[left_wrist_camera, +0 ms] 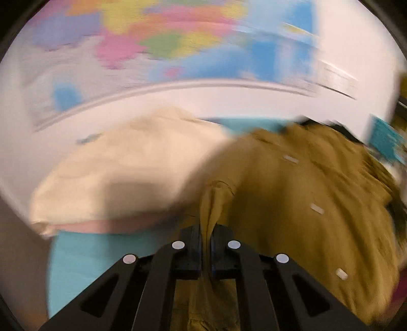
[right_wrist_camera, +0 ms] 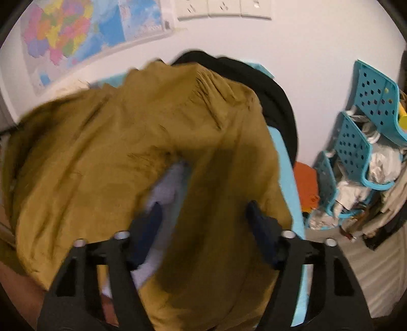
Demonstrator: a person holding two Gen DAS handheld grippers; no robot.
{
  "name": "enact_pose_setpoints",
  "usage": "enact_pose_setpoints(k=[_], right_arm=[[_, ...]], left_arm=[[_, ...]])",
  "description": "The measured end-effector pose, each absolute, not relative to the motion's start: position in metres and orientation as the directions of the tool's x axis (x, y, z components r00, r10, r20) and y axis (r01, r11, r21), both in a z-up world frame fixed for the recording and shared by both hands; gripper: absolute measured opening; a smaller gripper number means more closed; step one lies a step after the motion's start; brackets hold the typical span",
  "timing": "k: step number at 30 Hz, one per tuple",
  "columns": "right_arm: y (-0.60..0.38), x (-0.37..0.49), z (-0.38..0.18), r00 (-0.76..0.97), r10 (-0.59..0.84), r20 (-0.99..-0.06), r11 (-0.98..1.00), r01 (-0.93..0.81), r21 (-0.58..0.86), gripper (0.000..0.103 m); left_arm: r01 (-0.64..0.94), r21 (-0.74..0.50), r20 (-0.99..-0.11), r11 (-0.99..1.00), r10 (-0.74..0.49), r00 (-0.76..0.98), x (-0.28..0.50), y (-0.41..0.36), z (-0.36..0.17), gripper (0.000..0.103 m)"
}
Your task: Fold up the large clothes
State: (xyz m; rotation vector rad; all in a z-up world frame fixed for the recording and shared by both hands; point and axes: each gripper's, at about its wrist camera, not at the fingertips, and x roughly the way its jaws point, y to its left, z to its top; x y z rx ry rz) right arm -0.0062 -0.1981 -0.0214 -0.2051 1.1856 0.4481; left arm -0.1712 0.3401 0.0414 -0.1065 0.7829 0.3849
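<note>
Fingers of the left gripper were seen pressed together on a pinched fold of the mustard shirt, the cloth rising in a narrow ridge from between the two black pads. Fingers of the right gripper were held wide apart, with a hanging band of the mustard shirt passing between them; contact with either pad could not be determined because of blur.

The mustard shirt was spread over a turquoise surface, and pale buttons were seen in a row on its front. Just left of the shirt in the left wrist view, a cream garment was lying, touching the shirt's edge, with a pink layer showing beneath its near hem. Under the shirt in the right wrist view, a pale lilac cloth was exposed. Behind the shirt a black garment was draped. To the right of the shirt an orange item and a turquoise perforated rack filled with crumpled items were recorded. Beyond the shirt, on the white wall, a coloured map and a row of white wall sockets were mounted.
</note>
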Motion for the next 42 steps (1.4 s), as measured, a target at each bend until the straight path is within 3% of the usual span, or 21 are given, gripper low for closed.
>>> enact_pose_setpoints(k=[1, 2, 3, 6, 10, 14, 18, 22, 29, 32, 34, 38, 42], right_arm=[[-0.199, -0.005, -0.024, 0.290, 0.220, -0.931, 0.895, -0.440, 0.074, 0.034], [-0.201, -0.002, -0.024, 0.286, 0.222, -0.932, 0.897, -0.436, 0.080, 0.029], [-0.203, 0.000, -0.022, 0.280, 0.240, -0.930, 0.897, -0.431, 0.102, 0.021], [-0.214, 0.009, 0.001, 0.284, 0.321, -0.904, 0.897, -0.398, 0.193, 0.012], [-0.215, 0.021, 0.065, 0.322, 0.475, -0.819, 0.844, -0.431, 0.320, 0.010], [-0.174, 0.023, 0.129, 0.287, 0.630, -0.721, 0.715, -0.576, 0.396, 0.010], [-0.104, 0.024, 0.155, 0.173, 0.729, -0.663, 0.567, -0.696, 0.441, 0.010], [-0.033, 0.033, 0.134, 0.036, 0.775, -0.631, 0.451, -0.730, 0.513, 0.010], [0.071, 0.060, 0.031, -0.124, 0.753, -0.646, 0.438, -0.638, 0.634, 0.010], [0.088, 0.069, -0.009, -0.169, 0.746, -0.645, 0.466, -0.559, 0.686, 0.019], [0.086, 0.074, -0.022, -0.161, 0.721, -0.674, 0.508, -0.539, 0.672, 0.049], [0.039, 0.083, -0.005, -0.057, 0.761, -0.646, 0.516, -0.551, 0.656, 0.054], [-0.016, 0.087, 0.004, 0.116, 0.716, -0.688, 0.626, -0.542, 0.560, 0.064]], left_arm=[[-0.457, 0.068, -0.714, 0.887, 0.363, 0.599, -0.169, 0.356, 0.040, 0.012], [-0.499, 0.072, -0.724, 0.864, 0.389, 0.569, -0.167, 0.366, 0.038, 0.023], [-0.530, 0.056, -0.739, 0.846, 0.392, 0.549, -0.165, 0.377, 0.034, 0.025], [-0.521, 0.042, -0.742, 0.853, 0.376, 0.555, -0.161, 0.377, 0.030, 0.027], [-0.449, 0.005, -0.680, 0.893, 0.332, 0.653, -0.166, 0.361, 0.049, 0.029], [-0.350, -0.007, -0.612, 0.937, 0.273, 0.743, -0.173, 0.339, 0.072, 0.042], [-0.268, -0.048, -0.507, 0.962, 0.207, 0.837, -0.184, 0.324, 0.101, 0.054], [-0.141, -0.087, -0.448, 0.986, 0.087, 0.890, -0.187, 0.300, 0.112, 0.059], [0.115, -0.195, -0.557, 0.974, -0.206, 0.804, -0.152, 0.247, 0.071, 0.064], [0.196, -0.287, -0.602, 0.938, -0.335, 0.724, -0.136, 0.231, 0.044, 0.072], [0.210, -0.319, -0.640, 0.924, -0.374, 0.671, -0.126, 0.219, 0.025, 0.076], [0.255, -0.348, -0.720, 0.902, -0.431, 0.544, -0.108, 0.189, -0.013, 0.076], [0.259, -0.369, -0.773, 0.892, -0.450, 0.447, -0.091, 0.168, -0.037, 0.077]])
